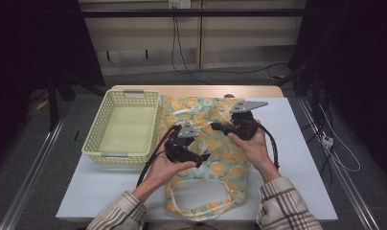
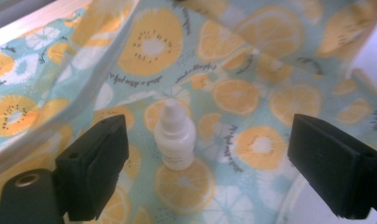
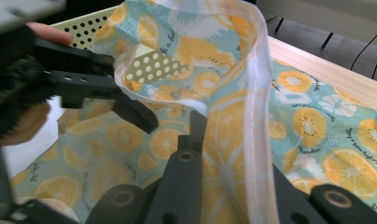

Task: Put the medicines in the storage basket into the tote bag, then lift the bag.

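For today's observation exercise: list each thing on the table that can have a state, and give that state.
Fruit-print bag: lying on the table, mouth held open.
Dropper bottle: capped, lying inside the bag.
Basket: upright, empty.
Left gripper: open, jaws either side of the bottle, apart from it.
Right gripper: shut on the bag's edge, lifting it.

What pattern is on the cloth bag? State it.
Orange citrus slices on pale teal fabric bag; left gripper view.

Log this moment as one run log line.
left tongs: open, facing small white bottle on fruit-print bag | right tongs: shut on bag edge, lifting it | basket: left of bag
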`<state>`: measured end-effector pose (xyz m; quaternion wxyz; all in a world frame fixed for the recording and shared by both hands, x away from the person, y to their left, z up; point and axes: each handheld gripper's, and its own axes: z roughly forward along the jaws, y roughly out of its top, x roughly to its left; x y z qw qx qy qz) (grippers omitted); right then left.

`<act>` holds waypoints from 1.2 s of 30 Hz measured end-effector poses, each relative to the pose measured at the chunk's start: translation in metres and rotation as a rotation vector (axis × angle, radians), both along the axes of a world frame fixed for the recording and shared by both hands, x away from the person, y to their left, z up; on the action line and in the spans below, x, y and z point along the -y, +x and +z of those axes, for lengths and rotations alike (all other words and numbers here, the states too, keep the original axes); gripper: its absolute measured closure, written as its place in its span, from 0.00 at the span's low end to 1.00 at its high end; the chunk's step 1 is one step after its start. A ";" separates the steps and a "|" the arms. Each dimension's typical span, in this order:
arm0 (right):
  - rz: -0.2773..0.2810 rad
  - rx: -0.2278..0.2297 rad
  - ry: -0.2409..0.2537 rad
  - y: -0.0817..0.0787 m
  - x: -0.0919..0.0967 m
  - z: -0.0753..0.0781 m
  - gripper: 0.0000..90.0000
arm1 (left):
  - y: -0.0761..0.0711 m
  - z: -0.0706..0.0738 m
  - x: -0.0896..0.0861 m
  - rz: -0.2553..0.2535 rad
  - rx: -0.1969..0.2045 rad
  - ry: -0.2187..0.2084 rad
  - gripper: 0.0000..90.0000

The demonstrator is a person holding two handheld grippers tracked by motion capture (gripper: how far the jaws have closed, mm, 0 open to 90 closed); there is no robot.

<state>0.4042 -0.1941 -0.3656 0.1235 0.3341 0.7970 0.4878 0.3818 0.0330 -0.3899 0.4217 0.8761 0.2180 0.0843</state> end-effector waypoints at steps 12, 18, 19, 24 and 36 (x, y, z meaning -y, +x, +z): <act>0.007 -0.005 -0.008 0.001 -0.001 -0.002 1.00 | -0.021 0.005 -0.024 -0.003 0.008 -0.019 0.16; 0.006 -0.004 -0.001 -0.001 -0.001 -0.001 1.00 | -0.037 -0.008 -0.025 -0.057 -0.015 0.019 0.19; 0.006 -0.005 -0.002 -0.001 -0.001 -0.001 1.00 | -0.040 -0.012 -0.024 -0.075 -0.015 0.032 0.21; 0.006 -0.012 -0.008 0.000 -0.002 -0.003 1.00 | -0.043 -0.030 -0.018 -0.129 -0.037 0.094 0.23; 0.014 -0.025 -0.011 0.002 -0.003 -0.008 1.00 | -0.038 -0.058 -0.015 -0.173 -0.042 0.223 0.35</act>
